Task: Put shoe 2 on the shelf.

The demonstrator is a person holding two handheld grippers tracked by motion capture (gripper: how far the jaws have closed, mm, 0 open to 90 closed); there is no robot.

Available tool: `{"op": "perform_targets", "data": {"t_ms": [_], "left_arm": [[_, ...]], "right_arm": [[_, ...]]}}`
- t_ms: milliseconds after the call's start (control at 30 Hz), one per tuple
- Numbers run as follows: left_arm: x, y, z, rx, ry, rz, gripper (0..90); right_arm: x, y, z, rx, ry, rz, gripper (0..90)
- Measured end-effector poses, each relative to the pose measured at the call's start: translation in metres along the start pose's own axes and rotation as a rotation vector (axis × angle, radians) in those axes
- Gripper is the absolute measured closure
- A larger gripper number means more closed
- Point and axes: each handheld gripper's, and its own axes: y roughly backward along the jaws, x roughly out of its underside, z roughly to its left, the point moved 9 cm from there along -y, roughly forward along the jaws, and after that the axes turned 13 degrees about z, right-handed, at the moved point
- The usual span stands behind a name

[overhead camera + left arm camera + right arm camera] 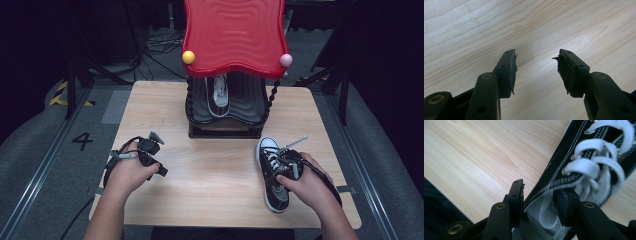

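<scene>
A black sneaker (268, 150) with white laces and a white toe cap lies on the wooden table (215, 175) at the right, its toe pointing away from me. My right gripper (290, 162) sits at its opening. In the right gripper view the right gripper (541, 188) straddles the sneaker's (574, 157) side wall, one jaw outside and one inside, with a gap left, so it is open. My left gripper (159, 154) hovers over bare wood at the left. Seen along its own jaws, the left gripper (536, 56) is open with nothing between them.
A shoe rack with a wavy red roof (235, 35) stands at the table's far middle. A second sneaker (220, 95) rests on its black shelf (250, 107). Bare wood lies between my two hands. The table's edges drop to a grey floor on either side.
</scene>
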Motion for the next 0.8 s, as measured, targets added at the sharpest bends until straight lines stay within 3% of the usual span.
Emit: {"op": "perform_targets", "data": {"t_ms": [367,567,700,767,800], "left_arm": [[0.002,-0.004,0.001,0.009,0.018,0.002,48.0],[0.004,-0.003,0.003,0.009,0.027,0.001,48.2],[0.004,-0.003,0.002,0.012,0.026,0.003,48.1],[0.003,-0.005,0.001,0.015,0.027,0.005,48.0],[0.003,-0.005,0.001,0.015,0.026,0.008,48.1]], "right_arm": [[-0.019,-0.020,-0.007,0.025,-0.056,-0.047,70.3],[-0.022,-0.025,-0.009,0.018,-0.079,-0.041,72.4],[-0.023,-0.026,-0.008,0.046,-0.080,-0.035,72.5],[-0.022,-0.026,-0.010,0.040,-0.118,-0.034,78.8],[-0.022,-0.025,-0.011,0.013,-0.146,-0.033,79.7]]}}
